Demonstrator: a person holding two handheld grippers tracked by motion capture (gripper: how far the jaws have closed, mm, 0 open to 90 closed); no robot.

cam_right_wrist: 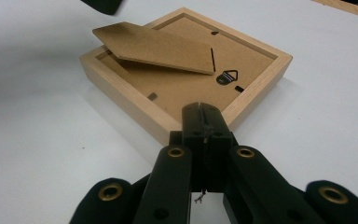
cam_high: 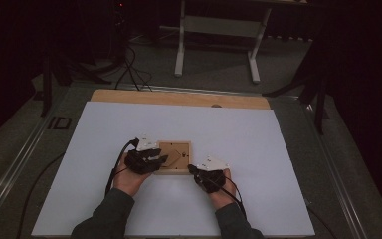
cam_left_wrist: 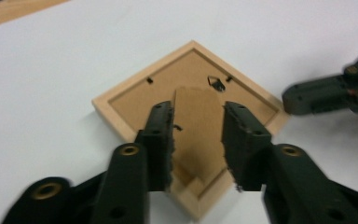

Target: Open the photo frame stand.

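A light wooden picture frame lies face down on the white sheet, its brown backing up. In the left gripper view the frame shows its cardboard stand flap between my left gripper's pads, which press on the flap's two edges. In the right gripper view the flap is lifted at a tilt off the backing, beside a black hanger hook. My right gripper is shut with nothing in it, its tips against the frame's near corner. From above, the left gripper and right gripper flank the frame.
The white sheet covers a wooden tabletop whose bare strip shows along the far edge. Behind the table stand a white table frame and dark cables on the floor. A metal rail runs along the left side.
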